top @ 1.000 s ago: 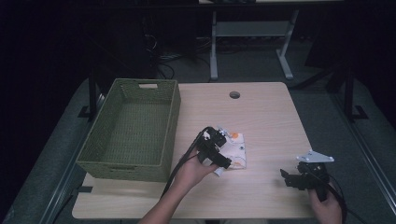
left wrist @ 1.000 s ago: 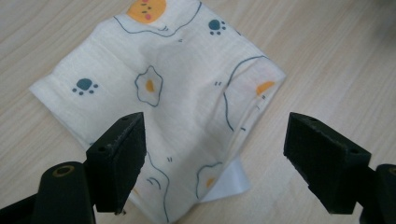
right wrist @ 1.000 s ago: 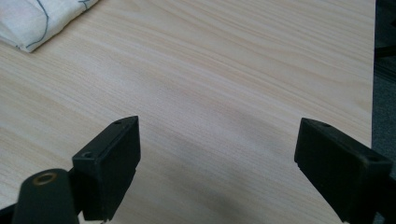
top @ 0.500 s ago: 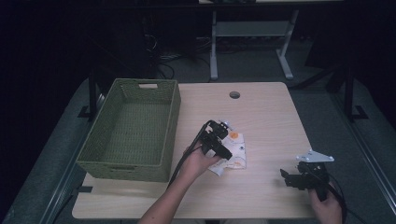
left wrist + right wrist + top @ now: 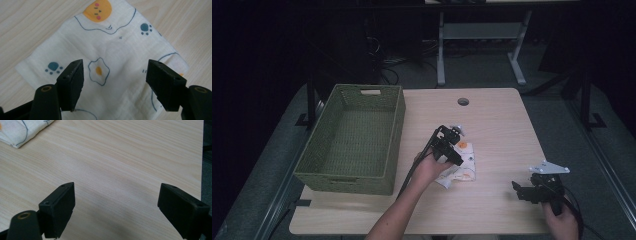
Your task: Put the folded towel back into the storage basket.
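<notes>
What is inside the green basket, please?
The basket looks empty: the high view shows only its woven floor. The strip of floor behind its near wall is hidden, so something flat there cannot be ruled out.

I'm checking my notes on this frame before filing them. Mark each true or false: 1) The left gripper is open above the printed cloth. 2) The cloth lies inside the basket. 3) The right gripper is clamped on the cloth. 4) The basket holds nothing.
1) True: the left gripper has its jaws spread over the cloth.
2) False: the cloth lies on the table, right of the green basket.
3) False: the right gripper is open over bare wood, apart from the cloth.
4) True.
</notes>
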The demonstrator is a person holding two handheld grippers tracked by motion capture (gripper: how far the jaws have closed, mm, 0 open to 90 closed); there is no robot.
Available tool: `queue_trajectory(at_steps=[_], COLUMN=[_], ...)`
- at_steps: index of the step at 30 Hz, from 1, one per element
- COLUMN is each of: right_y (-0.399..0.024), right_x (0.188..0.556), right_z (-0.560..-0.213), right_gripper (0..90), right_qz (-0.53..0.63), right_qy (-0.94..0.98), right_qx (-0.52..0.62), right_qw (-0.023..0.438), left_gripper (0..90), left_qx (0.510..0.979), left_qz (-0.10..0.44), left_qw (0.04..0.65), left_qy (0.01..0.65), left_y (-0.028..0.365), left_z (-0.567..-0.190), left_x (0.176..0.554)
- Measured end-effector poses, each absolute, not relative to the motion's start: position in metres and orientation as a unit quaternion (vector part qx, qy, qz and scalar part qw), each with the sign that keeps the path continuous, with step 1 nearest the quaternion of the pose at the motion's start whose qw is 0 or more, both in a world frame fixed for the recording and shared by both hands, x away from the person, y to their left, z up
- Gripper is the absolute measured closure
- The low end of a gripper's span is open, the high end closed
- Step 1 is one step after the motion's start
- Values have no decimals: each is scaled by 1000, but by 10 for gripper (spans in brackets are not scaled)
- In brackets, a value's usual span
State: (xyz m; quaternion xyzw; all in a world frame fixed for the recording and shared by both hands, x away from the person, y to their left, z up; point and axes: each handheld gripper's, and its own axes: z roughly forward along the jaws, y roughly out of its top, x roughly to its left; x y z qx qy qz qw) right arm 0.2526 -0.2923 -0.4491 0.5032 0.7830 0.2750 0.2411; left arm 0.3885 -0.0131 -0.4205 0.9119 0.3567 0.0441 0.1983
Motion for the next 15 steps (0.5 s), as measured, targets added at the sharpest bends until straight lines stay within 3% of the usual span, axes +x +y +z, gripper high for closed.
queue_trajectory(at_steps=[15], right_y=[-292], right_x=[253], right_z=[-449], right_gripper=[142], right_qz=[276], right_qy=[785], right_qx=[502], right_qw=[237], left_gripper=[413], left_qx=[916], left_qz=[30], left_qw=[151], left_qy=[370], left_y=[-29], left_z=[-436], left_x=[400])
